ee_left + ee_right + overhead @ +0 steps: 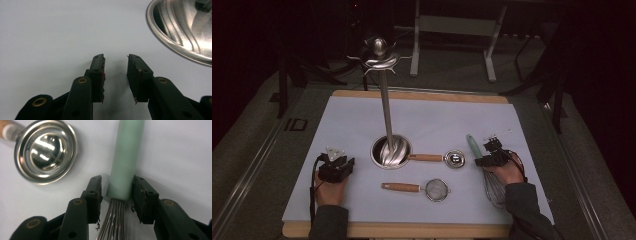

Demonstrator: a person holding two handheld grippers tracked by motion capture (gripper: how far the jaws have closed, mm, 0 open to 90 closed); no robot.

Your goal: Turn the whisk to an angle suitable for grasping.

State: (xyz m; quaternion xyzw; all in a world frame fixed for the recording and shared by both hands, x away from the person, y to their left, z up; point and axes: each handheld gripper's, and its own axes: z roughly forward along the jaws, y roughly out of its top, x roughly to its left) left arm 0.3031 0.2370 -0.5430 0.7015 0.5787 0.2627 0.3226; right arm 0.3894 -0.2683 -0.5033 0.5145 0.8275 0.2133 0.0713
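The right gripper (117,192) straddles the whisk (125,157) where its green handle meets the wires. Its jaws stand half-wide on either side of the handle, with a small gap at the left pad, so the whisk is not yet gripped. The whisk lies at the right of the mat (347,120), handle pointing far. The left gripper (115,72) rests at the near left, jaws narrowly apart and empty, beside the bowl (180,27).
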